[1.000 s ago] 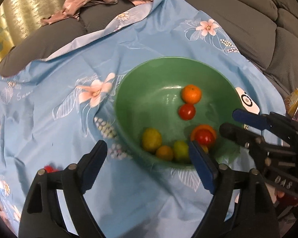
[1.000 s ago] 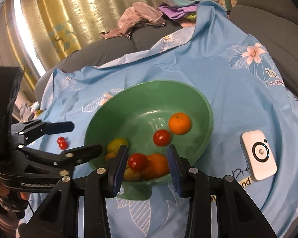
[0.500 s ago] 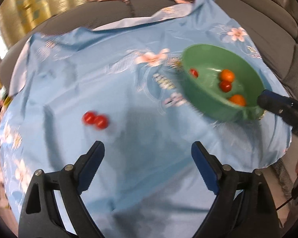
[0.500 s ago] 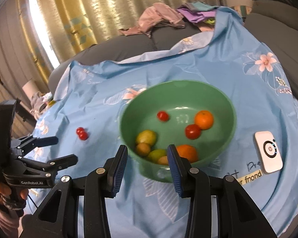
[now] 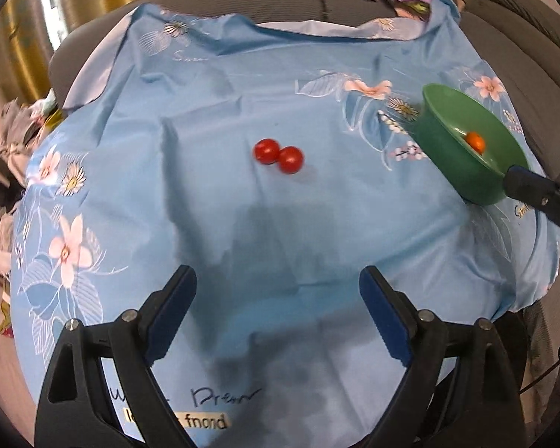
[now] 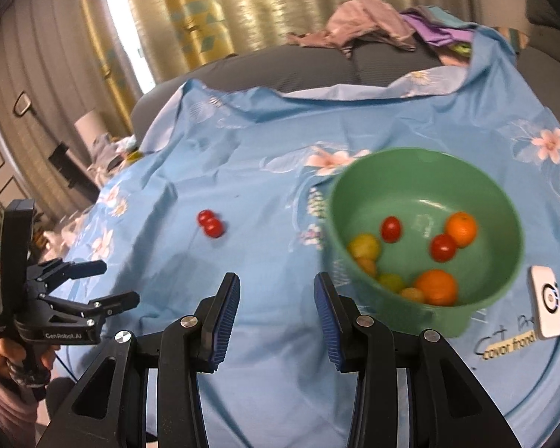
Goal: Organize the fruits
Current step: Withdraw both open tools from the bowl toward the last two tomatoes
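Observation:
Two red tomatoes (image 5: 278, 155) lie touching on the blue flowered cloth (image 5: 212, 205), ahead of my left gripper (image 5: 277, 276), which stands wide open and empty. The right wrist view shows the same tomatoes (image 6: 210, 223) left of the green bowl (image 6: 422, 186). In the bowl lie two oranges (image 6: 461, 229), two red tomatoes (image 6: 391, 229) and some yellow-green fruits (image 6: 364, 246). My right gripper (image 6: 277, 283) hangs over the cloth just left of the bowl, its jaws a little apart with nothing between them. A hand holds the left gripper (image 6: 115, 283) at the far left.
A white device (image 6: 547, 308) and a written label (image 6: 511, 345) lie right of the bowl near the cloth's edge. Crumpled clothes (image 6: 369, 26) are piled on the grey sofa (image 6: 280, 71) behind. Gold curtains (image 6: 224, 7) hang at the back.
My left gripper has swung left, from over the bowl to facing the two tomatoes. My right gripper has drawn back and left from the bowl; a red tomato rolled deeper into the bowl.

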Tool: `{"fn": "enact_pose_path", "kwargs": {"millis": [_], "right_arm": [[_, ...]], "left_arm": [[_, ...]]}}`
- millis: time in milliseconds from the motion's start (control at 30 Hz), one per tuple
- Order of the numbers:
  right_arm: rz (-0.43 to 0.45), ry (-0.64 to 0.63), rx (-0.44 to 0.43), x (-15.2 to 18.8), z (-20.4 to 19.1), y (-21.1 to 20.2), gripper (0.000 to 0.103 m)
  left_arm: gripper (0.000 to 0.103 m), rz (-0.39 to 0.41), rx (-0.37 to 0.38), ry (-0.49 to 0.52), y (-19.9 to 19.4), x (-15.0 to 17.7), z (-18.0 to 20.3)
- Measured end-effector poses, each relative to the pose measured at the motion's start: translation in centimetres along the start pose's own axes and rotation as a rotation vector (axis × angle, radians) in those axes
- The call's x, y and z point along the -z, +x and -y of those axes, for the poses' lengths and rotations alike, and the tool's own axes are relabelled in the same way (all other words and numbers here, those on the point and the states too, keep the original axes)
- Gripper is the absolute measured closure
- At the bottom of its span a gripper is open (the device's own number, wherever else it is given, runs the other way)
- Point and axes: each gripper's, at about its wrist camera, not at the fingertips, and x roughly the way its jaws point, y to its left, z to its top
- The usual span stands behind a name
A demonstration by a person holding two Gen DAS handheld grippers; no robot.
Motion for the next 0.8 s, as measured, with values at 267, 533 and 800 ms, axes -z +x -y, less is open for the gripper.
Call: {"fn": "enact_pose_path", "kwargs": {"millis": [267, 533, 800], "right_arm": [[-0.068, -0.053, -0.047, 0.0, -2.9, 2.9, 0.061], [-0.124, -0.092, -0.077, -0.9, -4.9, 6.4, 0.061], [-0.157, -0.141, -0.092, -1.9, -6.8, 9.3, 0.061]], "left_arm": [[0.014, -0.003, 0.011, -0.031, 0.7, 0.3, -1.9], [0.014, -0.009, 0.043, -0.036, 1.8, -0.3, -3.1], [0.014, -0.006, 0.048, -0.023, 3.2, -2.2, -4.2]]}}
